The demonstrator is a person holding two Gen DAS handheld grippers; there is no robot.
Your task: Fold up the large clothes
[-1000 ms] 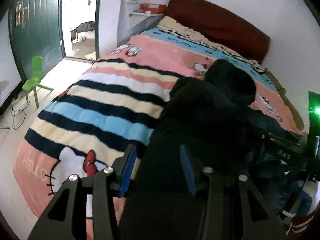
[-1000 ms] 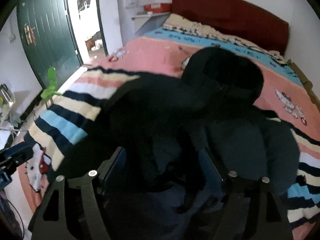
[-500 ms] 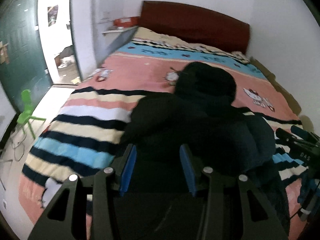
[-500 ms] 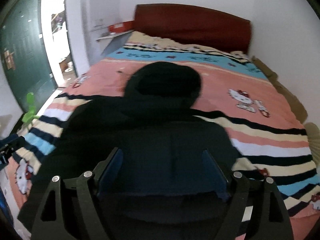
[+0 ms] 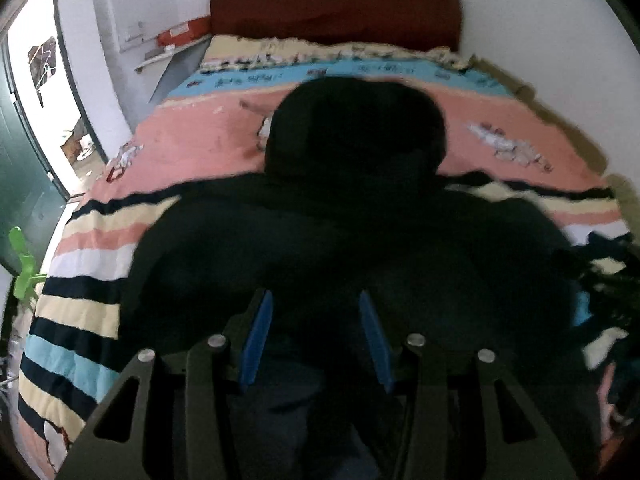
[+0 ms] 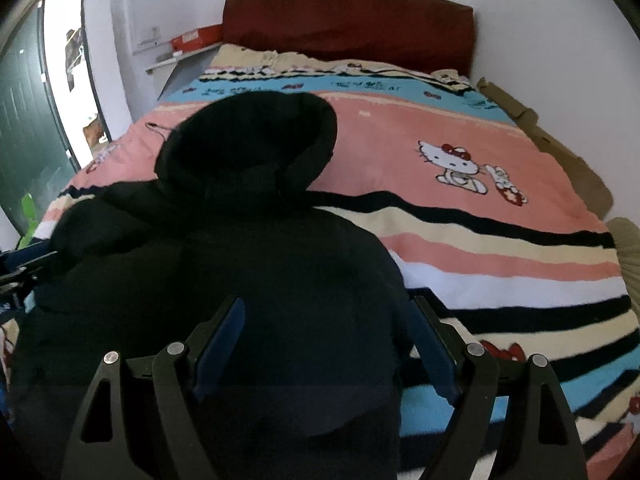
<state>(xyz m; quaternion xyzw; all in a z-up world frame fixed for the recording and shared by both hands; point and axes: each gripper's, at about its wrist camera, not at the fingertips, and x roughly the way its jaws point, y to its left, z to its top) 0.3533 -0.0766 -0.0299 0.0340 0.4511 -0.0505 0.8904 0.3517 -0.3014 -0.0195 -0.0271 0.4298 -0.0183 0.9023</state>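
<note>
A large black hooded jacket (image 5: 360, 240) lies on the striped bed, its hood (image 5: 356, 132) toward the headboard. It also shows in the right wrist view (image 6: 248, 264), with its hood (image 6: 248, 144) at the far end. My left gripper (image 5: 316, 332) has its blue-padded fingers apart, with the jacket's lower edge between them. My right gripper (image 6: 324, 344) is spread wide over the jacket's near right part. Whether either one pinches the fabric is hidden by the dark cloth.
The bed (image 6: 480, 240) has a pink, blue and striped Hello Kitty blanket and a dark red headboard (image 6: 348, 20). A green door (image 6: 24, 128) and open doorway are at the left. A green child's chair (image 5: 20, 264) stands on the floor. The other gripper shows at the left edge of the right wrist view (image 6: 20, 276).
Both grippers have swung rightward and forward along the bed. The jacket, bunched one second ago, now lies spread flatter with the hood toward the headboard.
</note>
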